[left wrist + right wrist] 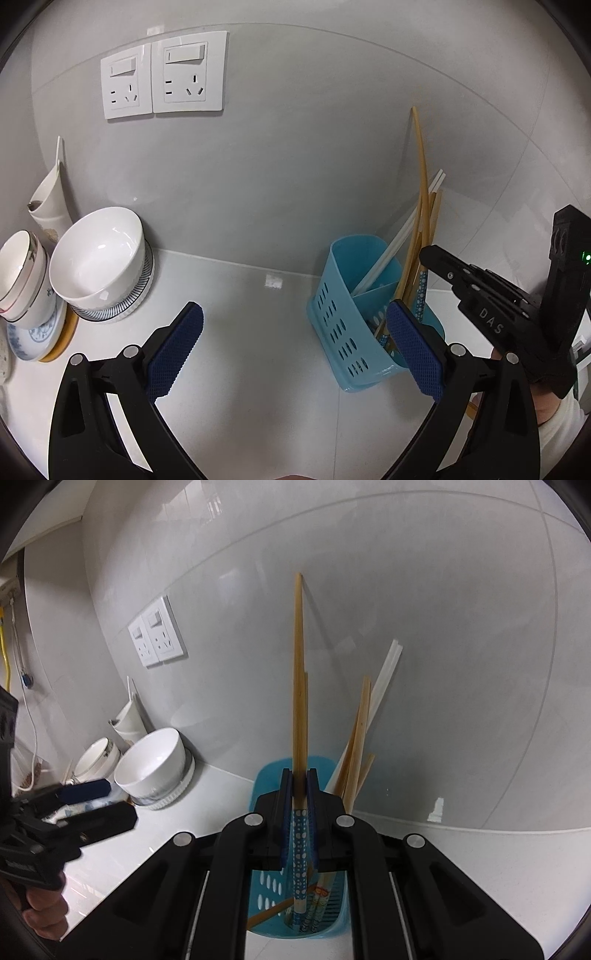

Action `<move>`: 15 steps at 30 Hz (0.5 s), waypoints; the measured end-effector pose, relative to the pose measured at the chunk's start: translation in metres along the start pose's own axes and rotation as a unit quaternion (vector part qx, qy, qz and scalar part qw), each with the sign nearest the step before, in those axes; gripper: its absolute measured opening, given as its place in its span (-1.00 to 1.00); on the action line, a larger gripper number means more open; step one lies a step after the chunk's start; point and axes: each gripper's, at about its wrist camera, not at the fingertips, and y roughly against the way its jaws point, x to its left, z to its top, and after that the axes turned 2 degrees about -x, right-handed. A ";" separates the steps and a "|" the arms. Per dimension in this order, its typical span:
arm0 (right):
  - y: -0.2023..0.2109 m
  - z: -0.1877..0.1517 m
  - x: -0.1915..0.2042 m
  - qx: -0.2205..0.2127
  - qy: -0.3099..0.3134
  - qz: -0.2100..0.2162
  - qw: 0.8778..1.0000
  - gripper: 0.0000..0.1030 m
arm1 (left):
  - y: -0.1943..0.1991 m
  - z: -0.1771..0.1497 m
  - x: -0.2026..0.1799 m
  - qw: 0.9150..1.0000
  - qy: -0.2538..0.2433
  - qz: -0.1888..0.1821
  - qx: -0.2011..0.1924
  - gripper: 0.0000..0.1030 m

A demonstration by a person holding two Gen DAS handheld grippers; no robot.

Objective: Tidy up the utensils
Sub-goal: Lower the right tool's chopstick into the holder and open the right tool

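Note:
A light blue perforated utensil holder (pixel 349 314) stands on the white counter by the wall and holds several wooden and white chopsticks (pixel 424 206). My right gripper (pixel 300 788) is shut on a pair of wooden chopsticks (pixel 299 686) with blue dotted ends, held upright over the holder (pixel 266 786); their lower ends reach into it. My left gripper (pixel 295 347) is open and empty, low over the counter just left of the holder. The right gripper (pixel 480 291) shows at the right of the left wrist view, the left gripper (pixel 85 805) at the left of the right wrist view.
A white bowl (pixel 99 258) on a ribbed plate, stacked cups (pixel 22 277) on blue-patterned plates and a white spoon holder (pixel 50 199) stand at the left against the wall. Two wall sockets (pixel 164 74) are above. Bare counter (pixel 258 369) lies between bowl and holder.

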 end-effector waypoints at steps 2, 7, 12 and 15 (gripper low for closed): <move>0.002 -0.001 0.001 0.003 0.005 -0.015 1.000 -0.81 | 0.002 0.001 -0.002 1.000 -0.001 0.000 -0.001 0.89; 0.016 -0.001 0.000 -0.002 0.016 -0.052 0.999 -0.02 | 0.005 -0.001 -0.005 1.000 -0.002 0.003 -0.002 0.89; 0.038 -0.003 -0.001 -0.004 0.021 -0.091 0.996 0.53 | 0.010 -0.006 -0.006 1.000 0.007 0.012 0.002 0.89; 0.054 -0.006 -0.005 -0.003 0.009 -0.106 0.994 0.74 | 0.018 -0.012 -0.008 1.000 0.010 0.018 0.003 0.89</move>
